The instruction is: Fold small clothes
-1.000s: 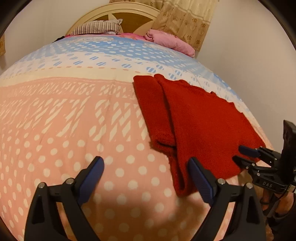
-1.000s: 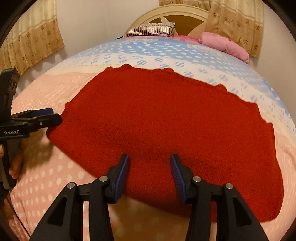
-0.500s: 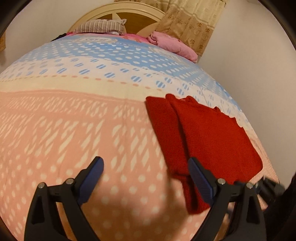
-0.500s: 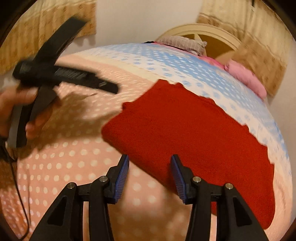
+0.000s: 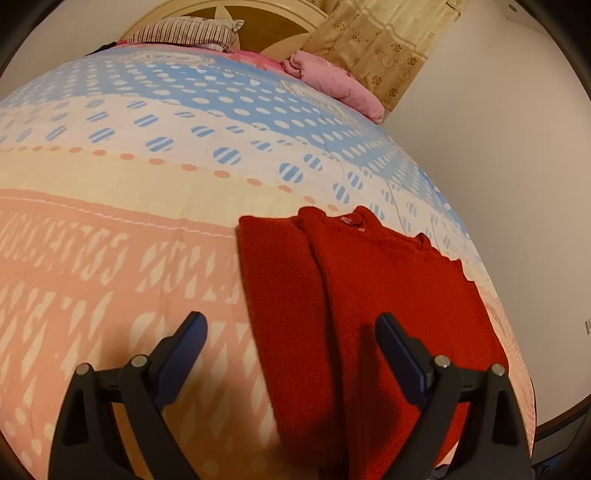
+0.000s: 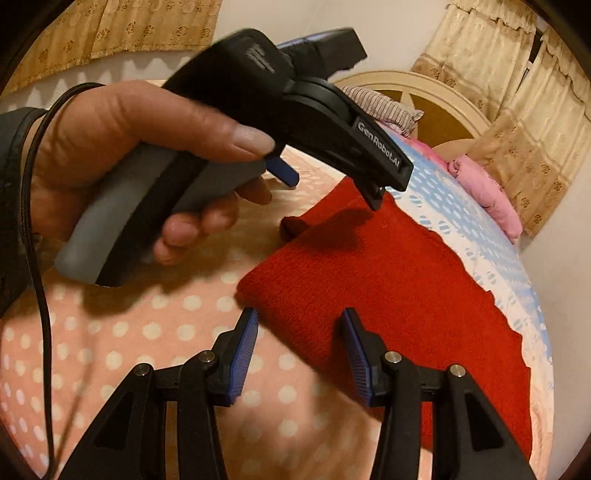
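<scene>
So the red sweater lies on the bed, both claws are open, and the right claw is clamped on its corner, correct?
Not quite. The right claw clamps nothing: the right wrist view shows its jaws apart above the corner of the red sweater, pads clear of it. The sweater does lie on the bed, and the left claw is open.

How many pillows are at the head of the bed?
2: a striped brown pillow against the headboard, and a pink pillow to its right near the curtain. More may be hidden.
</scene>
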`<state>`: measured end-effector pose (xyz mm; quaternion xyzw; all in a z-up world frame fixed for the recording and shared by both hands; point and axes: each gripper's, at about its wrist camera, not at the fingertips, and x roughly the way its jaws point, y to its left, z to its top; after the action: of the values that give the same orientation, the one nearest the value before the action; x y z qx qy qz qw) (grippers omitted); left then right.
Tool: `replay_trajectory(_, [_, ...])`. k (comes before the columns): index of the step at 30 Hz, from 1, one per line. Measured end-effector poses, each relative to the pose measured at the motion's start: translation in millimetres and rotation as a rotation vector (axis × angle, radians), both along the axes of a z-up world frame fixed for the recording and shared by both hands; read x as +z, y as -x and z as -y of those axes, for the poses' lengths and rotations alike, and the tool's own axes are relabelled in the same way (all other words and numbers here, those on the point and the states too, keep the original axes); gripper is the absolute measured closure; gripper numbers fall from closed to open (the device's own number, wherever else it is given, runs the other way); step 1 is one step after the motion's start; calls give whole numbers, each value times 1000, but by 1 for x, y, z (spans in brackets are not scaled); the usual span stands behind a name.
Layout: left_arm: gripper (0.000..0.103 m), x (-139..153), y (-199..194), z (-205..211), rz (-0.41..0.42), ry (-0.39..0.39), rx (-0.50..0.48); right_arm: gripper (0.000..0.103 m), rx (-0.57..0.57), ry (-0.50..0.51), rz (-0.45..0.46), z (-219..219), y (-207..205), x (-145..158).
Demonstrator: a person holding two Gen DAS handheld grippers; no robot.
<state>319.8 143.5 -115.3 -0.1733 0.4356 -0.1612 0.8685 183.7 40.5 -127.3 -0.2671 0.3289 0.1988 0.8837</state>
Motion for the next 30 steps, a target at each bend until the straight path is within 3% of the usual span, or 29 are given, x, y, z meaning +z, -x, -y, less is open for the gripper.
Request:
replay_trajectory(23, [9,-9,-23,11,31,-33,-51,55,-25,-79,-66,5,-17,-6])
replay_trajectory(30, [27,-10,-24,7,35,45,-76,55,-27,-88,-76,7,-21,-7])
